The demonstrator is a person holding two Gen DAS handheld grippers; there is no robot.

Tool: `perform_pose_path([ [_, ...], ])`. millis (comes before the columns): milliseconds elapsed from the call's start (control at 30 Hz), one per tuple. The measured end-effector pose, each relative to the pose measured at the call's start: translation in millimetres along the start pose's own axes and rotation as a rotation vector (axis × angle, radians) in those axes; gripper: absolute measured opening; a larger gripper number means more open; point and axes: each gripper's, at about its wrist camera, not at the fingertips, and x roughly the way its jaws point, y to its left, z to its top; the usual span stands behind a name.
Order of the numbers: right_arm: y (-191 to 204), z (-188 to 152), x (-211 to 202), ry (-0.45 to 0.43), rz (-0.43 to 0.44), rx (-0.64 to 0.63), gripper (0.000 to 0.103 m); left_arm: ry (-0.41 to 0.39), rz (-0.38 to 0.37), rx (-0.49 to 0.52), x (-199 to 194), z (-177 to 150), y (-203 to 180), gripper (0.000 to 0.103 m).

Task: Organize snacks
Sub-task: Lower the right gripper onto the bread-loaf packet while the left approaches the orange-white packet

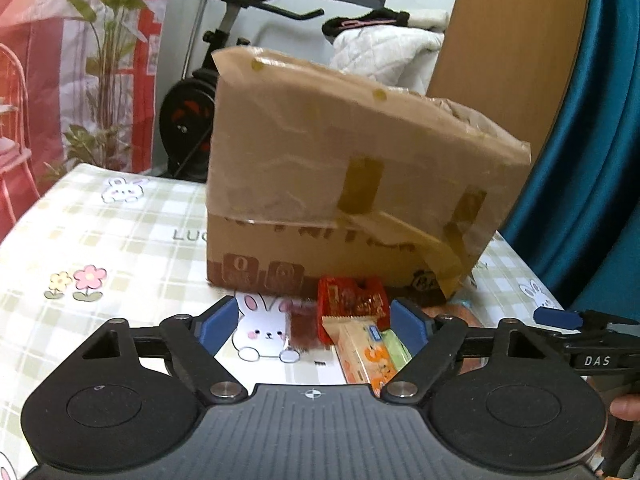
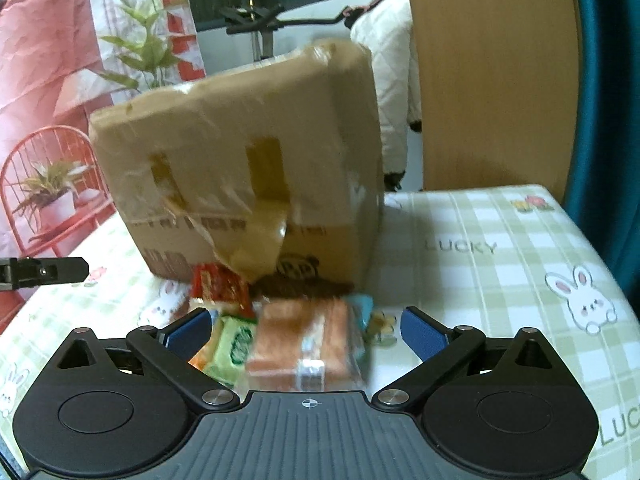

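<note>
Now the left tool and right tool both gape empty over snack packets beside the cardboard box on the table.

room: exercise bike | potted plant | teal curtain | wooden panel, possibly a door | checked tablecloth
</note>
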Motion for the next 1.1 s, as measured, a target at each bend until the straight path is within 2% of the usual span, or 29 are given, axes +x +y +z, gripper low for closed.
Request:
perform_pose_path([
  [167,-2,-10,10,0.035,0.001,0.0,0.091,0.024,-0.016,-0.001,9,-7,-2,0.08],
  [600,10,-10,52,0.081,0.014,-0.03,0.091,0.079,0.011,-0.033,25,-16,11,0.075],
  [833,6,-11,73,0.115,-0.033,-0.025,0.091,0.113,-0.017,-0.041,37,-19,4,0.072],
  [933,5,-15,79,0.141,-0.019,-0.017,0.086,0.127,-0.041,-0.035,43,-21,-4,0.072],
  [967,7,-16,79,0.135,-0.026,-0.03,0.074,0.131,-0.047,-0.031,43,-22,-7,0.071],
  [1100,9,-24,70,0.112,-0.021,-0.05,0.071,0.144,-0.066,-0.018,45,-27,-14,0.071],
])
